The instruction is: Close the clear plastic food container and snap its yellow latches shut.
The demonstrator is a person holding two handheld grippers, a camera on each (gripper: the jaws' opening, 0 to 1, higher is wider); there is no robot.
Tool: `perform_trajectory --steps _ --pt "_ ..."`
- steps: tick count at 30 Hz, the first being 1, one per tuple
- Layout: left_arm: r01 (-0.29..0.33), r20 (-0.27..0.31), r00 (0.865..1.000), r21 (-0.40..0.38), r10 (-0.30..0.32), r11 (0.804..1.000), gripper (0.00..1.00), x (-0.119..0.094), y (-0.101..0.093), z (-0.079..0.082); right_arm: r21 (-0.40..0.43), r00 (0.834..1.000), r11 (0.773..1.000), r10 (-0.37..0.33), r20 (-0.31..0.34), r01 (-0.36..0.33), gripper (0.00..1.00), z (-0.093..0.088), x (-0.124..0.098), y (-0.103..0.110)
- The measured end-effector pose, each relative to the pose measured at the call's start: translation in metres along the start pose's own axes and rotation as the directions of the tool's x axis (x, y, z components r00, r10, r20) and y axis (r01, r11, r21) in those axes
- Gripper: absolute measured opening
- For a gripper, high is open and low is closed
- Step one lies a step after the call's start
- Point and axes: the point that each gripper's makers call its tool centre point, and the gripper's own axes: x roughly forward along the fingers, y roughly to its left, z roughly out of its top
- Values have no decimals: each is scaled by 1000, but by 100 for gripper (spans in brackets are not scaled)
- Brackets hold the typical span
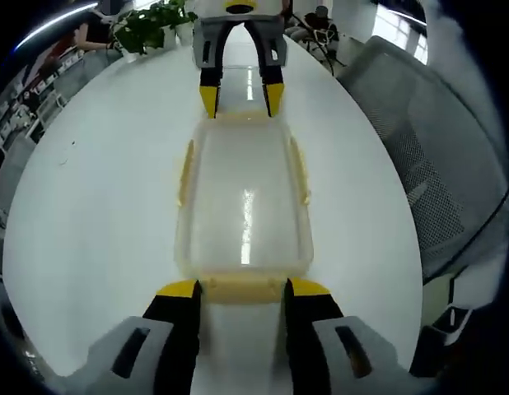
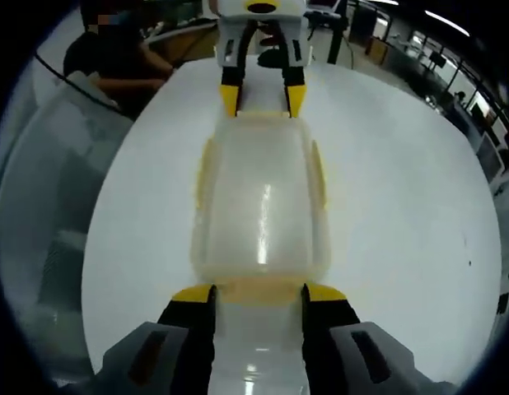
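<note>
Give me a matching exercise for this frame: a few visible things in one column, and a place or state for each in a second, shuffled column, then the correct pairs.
Things:
1. food container
2. left claw
3. right claw
4. potted plant
5. mesh office chair

Places or states:
A. jaws open at one short end of the container, in the right gripper view
B. at the table's far end, in the left gripper view
C. lying on the white table between the two claws
D. beside the table's edge
E. jaws open at the opposite short end, in the left gripper view

Pairs: 1-C, 2-E, 3-A, 4-B, 5-D
</note>
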Motion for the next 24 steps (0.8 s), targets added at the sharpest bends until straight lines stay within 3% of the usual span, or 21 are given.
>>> perform_trajectory --steps 18,24 --pt "-18 -39 999 -7 17 1000 39 1 -2 -2 15 998 1000 -15 -53 16 39 -1 4 0" --pt "-35 -28 999 -9 35 999 39 0 -3 -3 18 998 1000 -22 -58 23 38 -1 4 0"
